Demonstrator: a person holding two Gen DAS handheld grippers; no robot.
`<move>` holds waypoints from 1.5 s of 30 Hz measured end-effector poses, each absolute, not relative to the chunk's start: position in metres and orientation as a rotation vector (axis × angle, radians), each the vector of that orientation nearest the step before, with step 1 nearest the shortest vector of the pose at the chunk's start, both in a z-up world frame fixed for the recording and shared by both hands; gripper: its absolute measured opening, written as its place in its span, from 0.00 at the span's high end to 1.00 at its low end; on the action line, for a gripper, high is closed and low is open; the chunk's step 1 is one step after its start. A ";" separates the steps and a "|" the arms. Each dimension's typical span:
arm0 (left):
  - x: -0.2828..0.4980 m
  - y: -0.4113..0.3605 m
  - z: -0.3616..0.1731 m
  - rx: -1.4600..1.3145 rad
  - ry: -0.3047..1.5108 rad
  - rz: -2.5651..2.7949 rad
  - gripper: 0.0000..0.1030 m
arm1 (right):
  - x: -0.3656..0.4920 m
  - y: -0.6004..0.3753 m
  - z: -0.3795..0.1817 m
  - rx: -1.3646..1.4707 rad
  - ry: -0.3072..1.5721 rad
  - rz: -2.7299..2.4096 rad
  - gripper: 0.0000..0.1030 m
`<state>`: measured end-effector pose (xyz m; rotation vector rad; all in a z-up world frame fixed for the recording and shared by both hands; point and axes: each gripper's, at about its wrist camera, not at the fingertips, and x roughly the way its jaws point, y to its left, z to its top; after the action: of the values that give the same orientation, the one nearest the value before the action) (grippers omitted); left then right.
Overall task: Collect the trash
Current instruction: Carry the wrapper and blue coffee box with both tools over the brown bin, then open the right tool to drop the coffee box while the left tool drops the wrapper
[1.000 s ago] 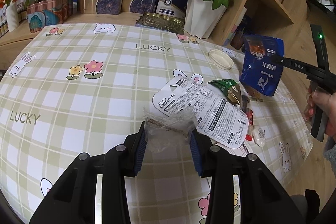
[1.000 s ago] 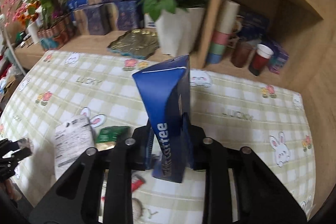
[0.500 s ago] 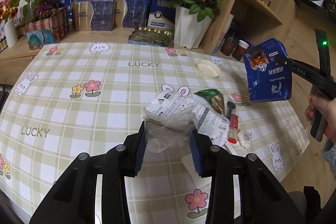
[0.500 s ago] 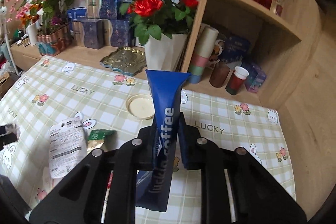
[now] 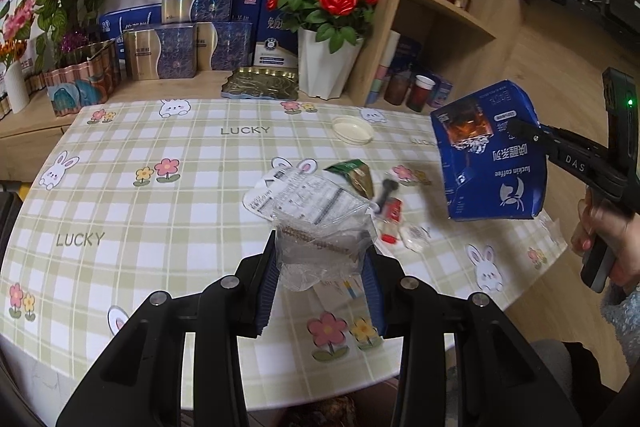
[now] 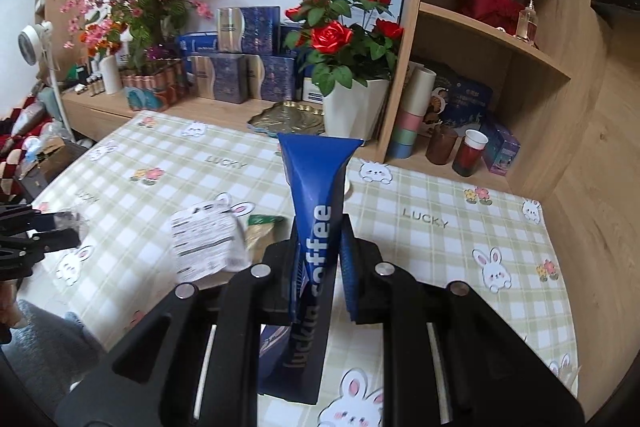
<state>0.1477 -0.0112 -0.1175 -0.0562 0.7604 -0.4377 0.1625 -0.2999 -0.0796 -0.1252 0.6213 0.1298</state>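
**Both grippers lifting trash off the table**

Nearest, the left gripper (image 5: 320,279) is clenched on a crumpled clear plastic wrapper (image 5: 324,251), held above the green checked tablecloth (image 5: 120,187). At three o'clock, the right gripper (image 6: 320,259) pinches a flattened blue coffee carton (image 5: 492,159); its jaws have just been closing on it. Beyond, at twelve o'clock, a white printed packet (image 5: 296,195) and green foil sachet (image 5: 354,177) remain. No bin shows; the next move likely means carrying both loads to one.

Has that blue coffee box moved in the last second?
Yes. The blue box, held in the right tongs, has drifted right, away from the round lid.
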 end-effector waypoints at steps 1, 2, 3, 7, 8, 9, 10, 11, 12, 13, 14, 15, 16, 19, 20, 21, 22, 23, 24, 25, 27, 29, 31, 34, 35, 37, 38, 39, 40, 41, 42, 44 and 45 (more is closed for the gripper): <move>0.140 -0.011 -0.116 -0.058 0.760 -0.442 0.64 | 0.156 -0.299 -0.079 -0.122 0.618 0.136 0.81; 0.135 -0.011 -0.115 -0.058 0.758 -0.443 0.64 | 0.148 -0.298 -0.078 -0.115 0.615 0.143 0.81; 0.129 -0.010 -0.114 -0.057 0.756 -0.443 0.64 | 0.142 -0.297 -0.077 -0.110 0.613 0.149 0.81; 0.102 -0.004 -0.111 -0.059 0.754 -0.444 0.64 | 0.113 -0.291 -0.076 -0.089 0.603 0.179 0.81; 0.096 -0.002 -0.110 -0.061 0.753 -0.445 0.64 | 0.103 -0.288 -0.076 -0.081 0.599 0.191 0.81; 0.089 0.000 -0.109 -0.062 0.753 -0.445 0.64 | 0.095 -0.286 -0.076 -0.074 0.599 0.201 0.81; 0.082 0.002 -0.107 -0.062 0.750 -0.446 0.64 | 0.089 -0.285 -0.076 -0.070 0.600 0.209 0.81; 0.076 0.005 -0.105 -0.062 0.745 -0.445 0.64 | 0.080 -0.281 -0.078 -0.063 0.602 0.220 0.81; 0.069 0.007 -0.103 -0.062 0.740 -0.444 0.64 | 0.075 -0.279 -0.079 -0.061 0.604 0.227 0.81; 0.064 0.010 -0.101 -0.062 0.736 -0.443 0.64 | 0.066 -0.275 -0.080 -0.058 0.605 0.239 0.81; 0.056 0.013 -0.099 -0.064 0.731 -0.441 0.64 | 0.058 -0.272 -0.082 -0.054 0.605 0.251 0.81; 0.050 0.016 -0.098 -0.063 0.729 -0.440 0.64 | 0.053 -0.269 -0.082 -0.050 0.606 0.260 0.81; 0.042 0.020 -0.096 -0.063 0.725 -0.439 0.64 | 0.044 -0.265 -0.084 -0.042 0.608 0.274 0.81; 0.025 0.027 -0.092 -0.061 0.718 -0.437 0.64 | 0.027 -0.254 -0.089 -0.032 0.616 0.307 0.81; 0.019 0.029 -0.091 -0.062 0.715 -0.436 0.64 | 0.019 -0.247 -0.092 -0.032 0.623 0.324 0.81; 0.013 0.032 -0.091 -0.062 0.712 -0.435 0.64 | 0.015 -0.244 -0.094 -0.035 0.627 0.334 0.81; 0.010 0.035 -0.091 -0.063 0.711 -0.435 0.64 | 0.010 -0.239 -0.096 -0.038 0.634 0.346 0.81; 0.004 0.038 -0.092 -0.066 0.710 -0.435 0.64 | 0.005 -0.233 -0.101 -0.041 0.644 0.361 0.81; 0.000 0.040 -0.093 -0.068 0.712 -0.434 0.64 | 0.002 -0.229 -0.104 -0.042 0.653 0.372 0.81; -0.002 0.042 -0.094 -0.071 0.714 -0.433 0.64 | -0.002 -0.224 -0.109 -0.041 0.667 0.386 0.81; -0.007 0.045 -0.097 -0.076 0.718 -0.431 0.64 | -0.007 -0.216 -0.118 -0.040 0.692 0.410 0.81; -0.011 0.047 -0.103 -0.077 0.723 -0.425 0.64 | -0.011 -0.208 -0.130 -0.035 0.721 0.430 0.81; -0.013 0.049 -0.110 -0.082 0.731 -0.422 0.64 | -0.015 -0.200 -0.146 -0.028 0.762 0.455 0.81; -0.013 0.050 -0.122 -0.096 0.751 -0.422 0.64 | -0.018 -0.193 -0.168 -0.025 0.820 0.481 0.81; -0.012 0.049 -0.127 -0.100 0.760 -0.422 0.64 | -0.018 -0.191 -0.176 -0.022 0.837 0.486 0.81; -0.012 0.048 -0.136 -0.104 0.778 -0.423 0.64 | -0.019 -0.189 -0.193 -0.007 0.882 0.496 0.81; -0.012 0.046 -0.140 -0.106 0.787 -0.423 0.64 | -0.019 -0.187 -0.203 0.002 0.909 0.500 0.81; -0.011 0.046 -0.145 -0.109 0.798 -0.423 0.64 | -0.018 -0.186 -0.209 0.005 0.926 0.503 0.81; -0.011 0.045 -0.149 -0.112 0.807 -0.423 0.64 | -0.018 -0.185 -0.215 0.008 0.944 0.506 0.81; -0.010 0.045 -0.154 -0.116 0.820 -0.422 0.64 | -0.018 -0.184 -0.224 0.012 0.968 0.508 0.81; -0.008 0.044 -0.159 -0.118 0.830 -0.421 0.64 | -0.017 -0.183 -0.230 0.016 0.984 0.508 0.81; -0.007 0.043 -0.165 -0.119 0.845 -0.420 0.64 | -0.015 -0.182 -0.243 0.024 1.023 0.507 0.81; -0.006 0.042 -0.168 -0.122 0.853 -0.420 0.64 | -0.014 -0.181 -0.248 0.024 1.040 0.504 0.81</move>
<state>-0.0056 0.0425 -0.1676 -0.1220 0.8530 -0.4198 -0.0135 -0.1815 -0.2479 0.0239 1.0396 0.5044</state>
